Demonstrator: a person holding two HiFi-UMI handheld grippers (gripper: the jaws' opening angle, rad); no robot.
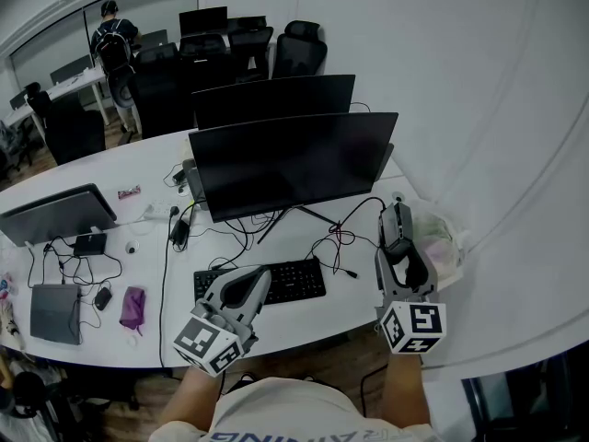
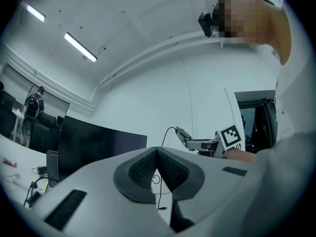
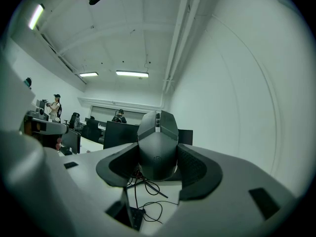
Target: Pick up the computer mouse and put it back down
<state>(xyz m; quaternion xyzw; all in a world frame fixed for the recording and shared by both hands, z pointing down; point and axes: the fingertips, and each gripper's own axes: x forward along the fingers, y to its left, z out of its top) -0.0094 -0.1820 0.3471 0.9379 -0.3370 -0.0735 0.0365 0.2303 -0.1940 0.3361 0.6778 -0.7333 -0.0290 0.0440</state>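
A dark grey computer mouse is clamped between the pads of my right gripper, nose up and lifted off the white desk. Its cable trails down to the desk below. In the head view the mouse and right gripper hang over the desk's right end, beside the monitor. My left gripper hovers over the black keyboard near the front edge. Its jaws meet with nothing between them, as the left gripper view also shows.
Two dark monitors stand behind the keyboard, with tangled cables at their foot. A laptop, a purple pouch and small devices lie at the left. A plastic bag sits at the right end. A person stands far back.
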